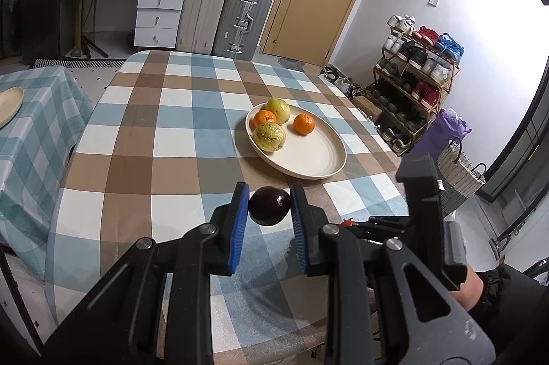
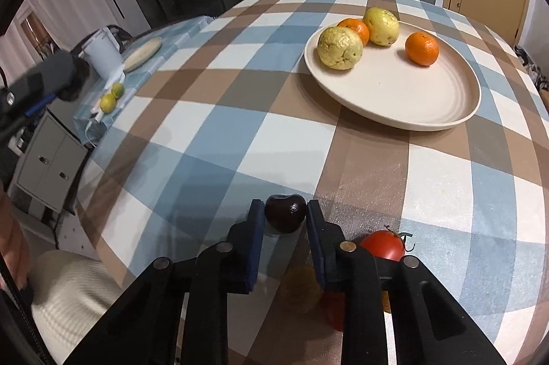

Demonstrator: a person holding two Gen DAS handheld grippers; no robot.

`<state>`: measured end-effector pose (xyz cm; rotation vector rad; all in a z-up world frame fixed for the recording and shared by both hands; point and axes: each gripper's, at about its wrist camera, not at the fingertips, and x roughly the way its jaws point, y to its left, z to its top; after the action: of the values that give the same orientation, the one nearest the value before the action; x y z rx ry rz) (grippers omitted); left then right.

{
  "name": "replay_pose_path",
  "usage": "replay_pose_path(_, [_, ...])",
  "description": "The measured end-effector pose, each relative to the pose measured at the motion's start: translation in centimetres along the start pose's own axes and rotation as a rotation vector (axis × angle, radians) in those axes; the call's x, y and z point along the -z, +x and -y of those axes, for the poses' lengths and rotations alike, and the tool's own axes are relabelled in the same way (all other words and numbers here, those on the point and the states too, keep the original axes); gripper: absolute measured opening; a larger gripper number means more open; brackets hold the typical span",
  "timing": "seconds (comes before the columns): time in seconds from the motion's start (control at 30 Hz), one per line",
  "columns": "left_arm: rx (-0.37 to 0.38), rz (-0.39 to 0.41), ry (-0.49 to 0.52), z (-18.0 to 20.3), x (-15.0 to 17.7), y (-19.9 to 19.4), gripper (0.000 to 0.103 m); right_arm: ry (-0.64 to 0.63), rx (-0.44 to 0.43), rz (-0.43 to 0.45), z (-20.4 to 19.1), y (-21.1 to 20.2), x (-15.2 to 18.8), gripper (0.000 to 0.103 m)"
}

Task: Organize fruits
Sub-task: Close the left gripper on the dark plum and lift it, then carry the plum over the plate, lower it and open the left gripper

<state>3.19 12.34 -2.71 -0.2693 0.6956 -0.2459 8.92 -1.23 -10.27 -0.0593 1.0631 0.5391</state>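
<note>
A cream plate (image 1: 308, 159) (image 2: 411, 97) on the checked table holds two oranges (image 1: 304, 124) (image 2: 422, 48) and two yellow-green guavas (image 1: 269, 137) (image 2: 339, 47). My left gripper (image 1: 269, 205) is shut on a dark plum (image 1: 269, 205), held just above the cloth in front of the plate. My right gripper (image 2: 285, 214) is shut on a second dark plum (image 2: 285, 214), also near the table's front edge. A red tomato (image 2: 382, 246) lies on the cloth just right of the right gripper; it shows partly hidden in the left wrist view (image 1: 348, 222).
A side table (image 1: 41, 111) at the left carries a small plate (image 2: 142, 50), a white kettle (image 2: 101, 50) and two limes (image 2: 111, 97). Suitcases (image 1: 226, 14), drawers and a shoe rack (image 1: 415, 76) stand beyond the table.
</note>
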Motion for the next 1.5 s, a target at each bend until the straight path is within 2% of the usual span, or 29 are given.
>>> replay_pose_path(0.3, [-0.061,0.005,0.022,-0.1,-1.9,1.4,0.022,0.025,-0.051,0.072,0.5,-2.3,-0.3,0.026])
replay_pose_path(0.43, [-0.057,-0.014,0.040,0.7,-3.3,2.9,0.022,0.060,-0.079,0.109,1.6,-3.8,-0.6,0.025])
replay_pose_path(0.63, [-0.026,-0.020,0.088,3.6,-5.7,6.2,0.022,0.134,-0.119,0.203,5.2,-7.0,-1.3,0.025])
replay_pose_path(0.73, [0.017,-0.051,0.092,5.2,-7.0,8.9,0.022,0.187,-0.142,0.248,7.8,-8.1,-2.1,0.025])
replay_pose_path(0.87, [0.027,-0.081,0.104,7.1,-8.6,13.4,0.022,0.229,-0.127,0.287,11.0,-8.6,-4.0,0.025])
replay_pose_path(1.03, [0.040,-0.144,0.062,7.5,-10.3,19.8,0.022,0.263,-0.135,0.304,14.1,-7.1,-6.8,0.026])
replay_pose_path(1.17, [0.091,-0.226,-0.003,6.5,-11.1,24.8,0.022,0.263,-0.141,0.278,15.5,-4.7,-8.6,0.026])
replay_pose_path(1.37, [0.114,-0.281,-0.027,5.5,-11.5,29.1,0.022,0.206,-0.124,0.238,15.9,-1.6,-10.4,0.026])
replay_pose_path(1.5, [0.102,-0.293,-0.041,4.6,-11.7,31.0,0.022,0.183,-0.109,0.184,15.8,1.0,-10.9,0.026])
